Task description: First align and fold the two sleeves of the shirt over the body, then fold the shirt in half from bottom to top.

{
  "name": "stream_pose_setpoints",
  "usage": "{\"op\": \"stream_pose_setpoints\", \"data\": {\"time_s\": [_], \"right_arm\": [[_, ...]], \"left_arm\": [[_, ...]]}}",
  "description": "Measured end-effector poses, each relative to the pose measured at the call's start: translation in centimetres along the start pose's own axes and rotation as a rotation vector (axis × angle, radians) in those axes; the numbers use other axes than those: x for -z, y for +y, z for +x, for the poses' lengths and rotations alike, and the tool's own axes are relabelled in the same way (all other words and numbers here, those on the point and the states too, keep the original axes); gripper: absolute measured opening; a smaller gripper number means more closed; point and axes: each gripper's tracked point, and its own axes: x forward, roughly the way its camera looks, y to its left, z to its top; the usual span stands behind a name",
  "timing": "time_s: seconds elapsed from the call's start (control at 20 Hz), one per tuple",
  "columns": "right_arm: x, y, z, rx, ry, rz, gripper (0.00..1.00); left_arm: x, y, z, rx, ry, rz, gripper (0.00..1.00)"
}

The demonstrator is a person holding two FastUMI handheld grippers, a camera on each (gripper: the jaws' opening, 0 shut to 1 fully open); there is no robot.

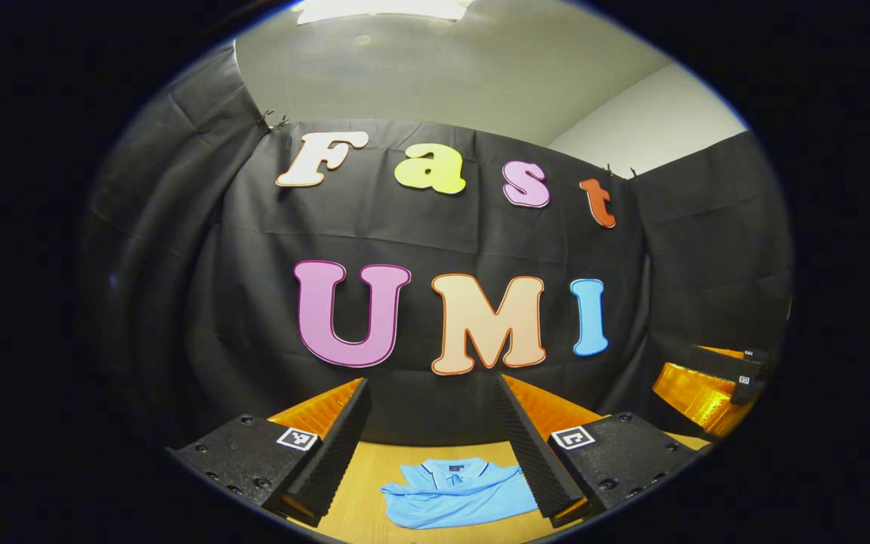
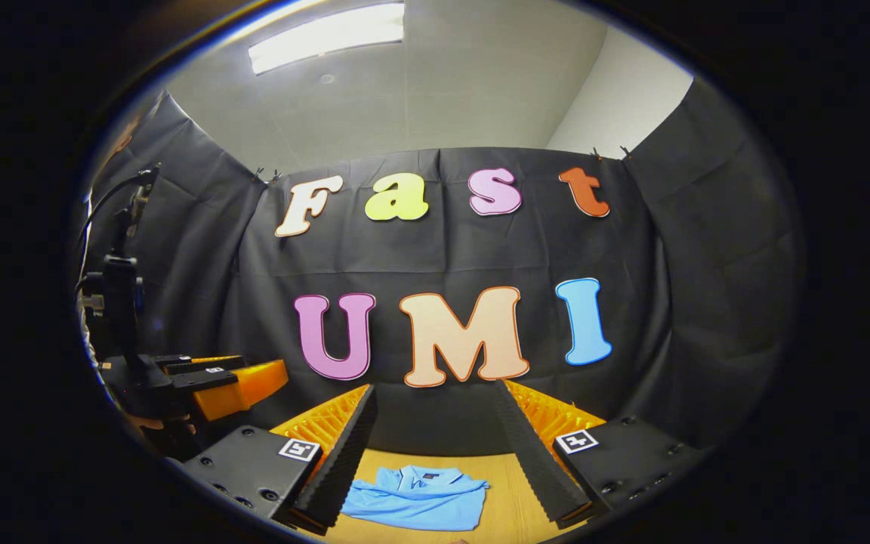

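A light blue polo shirt (image 1: 458,493) lies folded on the wooden table (image 1: 363,506), collar toward the far wall. My left gripper (image 1: 435,446) hangs above and in front of it, open, with nothing between its fingers. In the right gripper view the same shirt (image 2: 416,497) lies below my right gripper (image 2: 435,453), which is also open and holds nothing. The right gripper (image 1: 718,381) shows at the right edge of the left gripper view, and the left gripper (image 2: 208,381) shows at the left of the right gripper view.
The black cloth wall (image 1: 442,227) closes the table's far side and both flanks. A camera mount with cables (image 2: 114,279) rises above the left gripper in the right gripper view. Bare wood (image 2: 510,506) shows around the shirt.
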Motion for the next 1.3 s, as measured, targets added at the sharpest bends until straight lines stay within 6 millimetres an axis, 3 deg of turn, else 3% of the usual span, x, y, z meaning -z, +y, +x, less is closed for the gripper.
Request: {"op": "stream_pose_setpoints", "data": {"time_s": [0.5, 1.3], "right_arm": [[-1.1, -0.8, -2.0, 0.016, -0.016, -0.018, 0.97], [-2.6, -1.5, -3.5, 0.027, -0.041, -0.012, 0.94]], "left_arm": [[-1.4, -2.6, 0.0, 0.041, -0.015, -0.03, 0.95], [-3.0, -4.2, -1.0, 0.061, -0.043, -0.021, 0.94]]}}
